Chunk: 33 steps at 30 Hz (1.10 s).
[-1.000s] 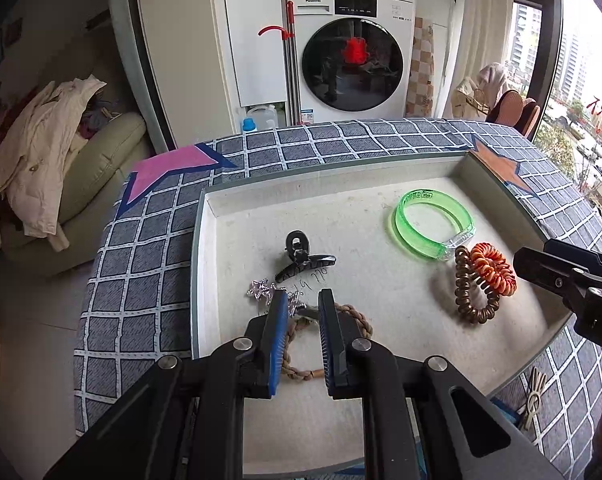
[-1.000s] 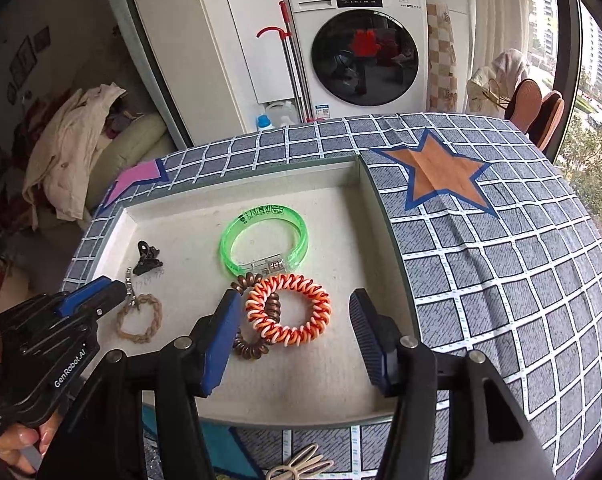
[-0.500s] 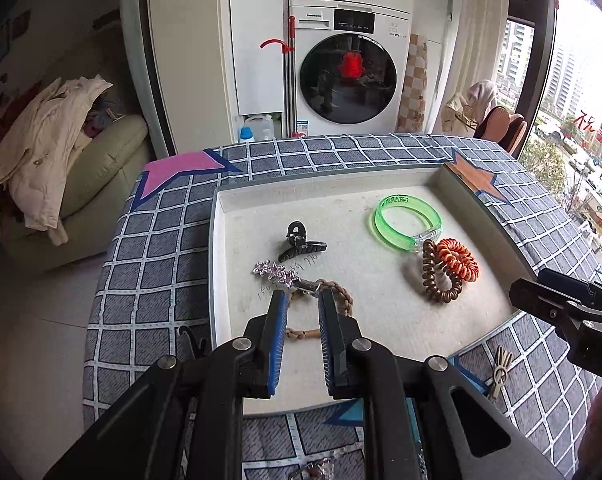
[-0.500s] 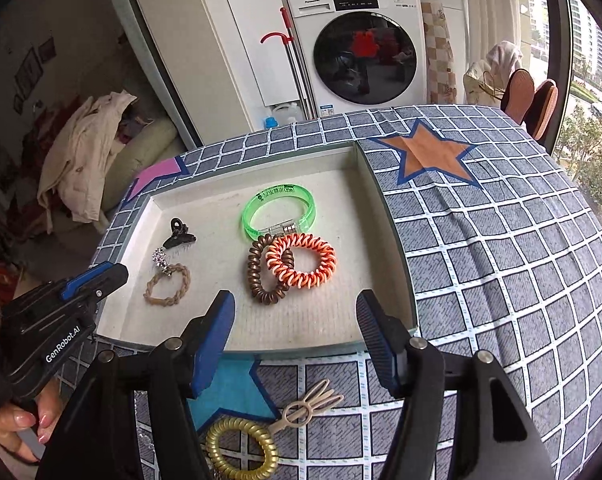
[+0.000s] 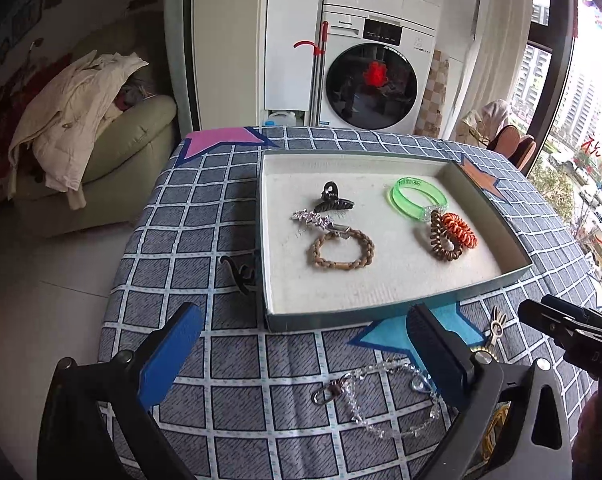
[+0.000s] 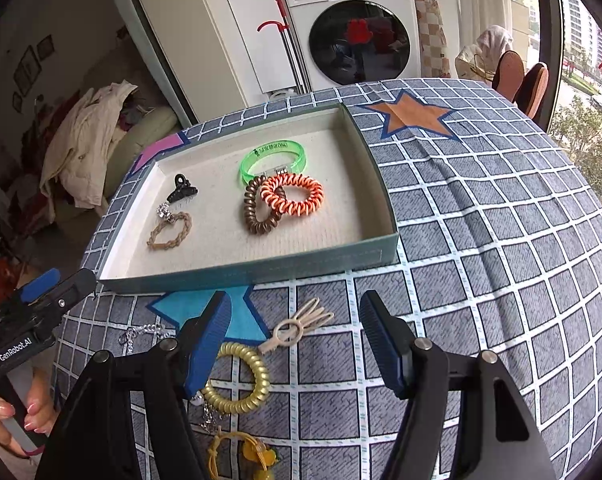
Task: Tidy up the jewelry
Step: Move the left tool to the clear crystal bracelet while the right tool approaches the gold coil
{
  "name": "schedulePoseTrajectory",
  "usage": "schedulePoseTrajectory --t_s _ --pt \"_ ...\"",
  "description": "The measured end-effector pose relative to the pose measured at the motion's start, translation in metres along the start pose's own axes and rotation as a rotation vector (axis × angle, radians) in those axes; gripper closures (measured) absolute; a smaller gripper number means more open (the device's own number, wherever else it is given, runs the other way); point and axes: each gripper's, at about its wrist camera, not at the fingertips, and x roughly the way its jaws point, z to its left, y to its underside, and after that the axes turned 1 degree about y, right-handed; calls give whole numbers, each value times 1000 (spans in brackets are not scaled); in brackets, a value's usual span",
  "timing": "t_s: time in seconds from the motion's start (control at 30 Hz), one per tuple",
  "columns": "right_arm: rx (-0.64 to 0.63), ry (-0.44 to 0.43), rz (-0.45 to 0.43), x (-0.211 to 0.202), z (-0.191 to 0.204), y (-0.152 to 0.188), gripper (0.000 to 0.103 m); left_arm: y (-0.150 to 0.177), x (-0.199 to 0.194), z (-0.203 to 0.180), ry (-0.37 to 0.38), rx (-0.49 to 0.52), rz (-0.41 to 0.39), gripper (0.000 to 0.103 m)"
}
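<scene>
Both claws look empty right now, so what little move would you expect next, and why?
Probably the left gripper lowers onto the clear bead chain lying on the cloth just below it. Its jaws stand wide open and hold nothing, and the chain sits outside the tray, where other pieces already lie. The right gripper, also open, hovers near the gold coil tie.

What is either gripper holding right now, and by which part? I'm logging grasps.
Nothing. The left gripper and right gripper are both open and empty above the tablecloth.
</scene>
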Motion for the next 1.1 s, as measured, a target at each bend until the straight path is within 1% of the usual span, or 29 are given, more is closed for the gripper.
schedulePoseTrajectory --t_s 0.07,0.13,0.3,0.43,0.53,0.6,0.83,0.97,1.1 --pt "5 -1 14 0 -2 7 32 8 0 3 -14 -8 14 0" --pt "5 2 23 0 -4 13 25 17 0 6 -17 -23 35 0" --pt "5 10 42 -4 -5 28 25 35 2 11 -40 -65 69 0" --pt "-5 25 56 -4 -5 39 25 47 9 13 -42 -86 119 0" --pt "-7 32 65 -5 -6 46 25 56 11 12 -12 -97 144 0" --pt "-9 38 69 -5 -6 50 25 60 11 10 -11 -99 152 0" --pt "-7 53 83 -3 -9 54 25 64 17 1 -12 -113 177 0" --pt "-19 58 85 -2 -7 53 25 62 21 -5 -21 -96 180 0" --pt "-38 54 88 1 -3 51 25 62 25 -10 -46 -77 179 0"
